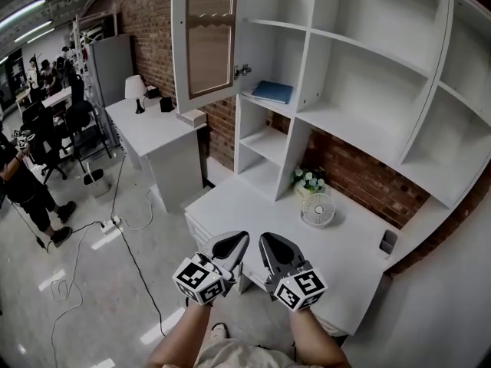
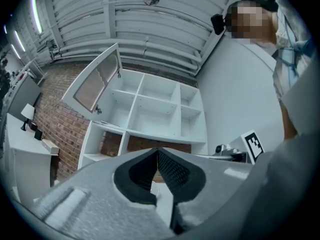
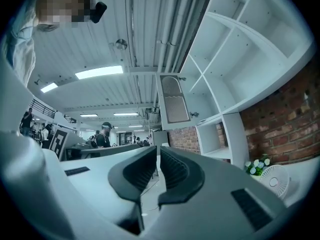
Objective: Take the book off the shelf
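Observation:
A blue book [image 1: 272, 91] lies flat on a shelf of the white shelf unit [image 1: 307, 67], just right of its open door [image 1: 207, 37]. My left gripper [image 1: 243, 238] and right gripper [image 1: 265, 240] are held side by side low in the head view, over the near edge of the white desk [image 1: 345, 271], well short of and below the book. Both are shut with nothing between the jaws. In the left gripper view the left gripper [image 2: 156, 152] points up at the shelf unit [image 2: 150, 104]. In the right gripper view the right gripper [image 3: 158, 149] points towards the open door [image 3: 172, 100].
On the desk stand a small white fan [image 1: 317, 209], a pot of flowers [image 1: 308, 181] and a dark device [image 1: 388, 241]. A second desk with a lamp [image 1: 136, 92] is at the left. People [image 1: 23, 175] and cables [image 1: 115, 228] are on the floor at the left.

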Motion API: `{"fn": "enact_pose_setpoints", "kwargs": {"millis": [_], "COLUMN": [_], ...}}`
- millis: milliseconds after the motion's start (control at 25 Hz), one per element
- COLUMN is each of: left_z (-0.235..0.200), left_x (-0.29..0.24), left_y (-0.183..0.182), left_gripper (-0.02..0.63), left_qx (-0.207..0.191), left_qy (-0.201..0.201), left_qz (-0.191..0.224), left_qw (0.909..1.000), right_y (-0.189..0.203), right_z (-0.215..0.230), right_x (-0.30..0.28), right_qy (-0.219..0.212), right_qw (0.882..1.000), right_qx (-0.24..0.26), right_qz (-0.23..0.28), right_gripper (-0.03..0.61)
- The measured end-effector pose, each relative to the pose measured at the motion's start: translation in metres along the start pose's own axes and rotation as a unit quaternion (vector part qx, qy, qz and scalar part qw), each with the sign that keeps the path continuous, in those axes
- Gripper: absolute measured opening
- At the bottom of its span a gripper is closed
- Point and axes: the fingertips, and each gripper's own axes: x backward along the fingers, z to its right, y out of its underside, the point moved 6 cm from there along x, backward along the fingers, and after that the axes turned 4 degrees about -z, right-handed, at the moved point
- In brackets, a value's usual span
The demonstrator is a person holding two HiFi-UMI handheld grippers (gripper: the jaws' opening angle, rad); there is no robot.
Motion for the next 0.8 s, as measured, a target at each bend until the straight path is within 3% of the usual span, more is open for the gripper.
{"fn": "enact_pose_setpoints", "kwargs": {"millis": [440, 800], "left_z": [-0.087, -0.119], "left_x": [-0.008, -0.019], "left_y": [-0.018, -0.016], "left_gripper": [0.009, 0.009], "left_qx": [0.006, 0.017], "left_qy": [0.034, 0.056], "left_qz": [0.002, 0.005], "left_qw": [0.9994, 0.9983], "right_y": [-0.002, 0.003], "right_z": [0.003, 0.014], "right_x": [-0.085, -0.116], "right_qy": [0.028, 0.042], "right_qw": [1.000, 0.999], "right_qx": [0.007, 0.008], "right_qz": [0.001, -0.006], "right_gripper": [0.018, 0.018]}}
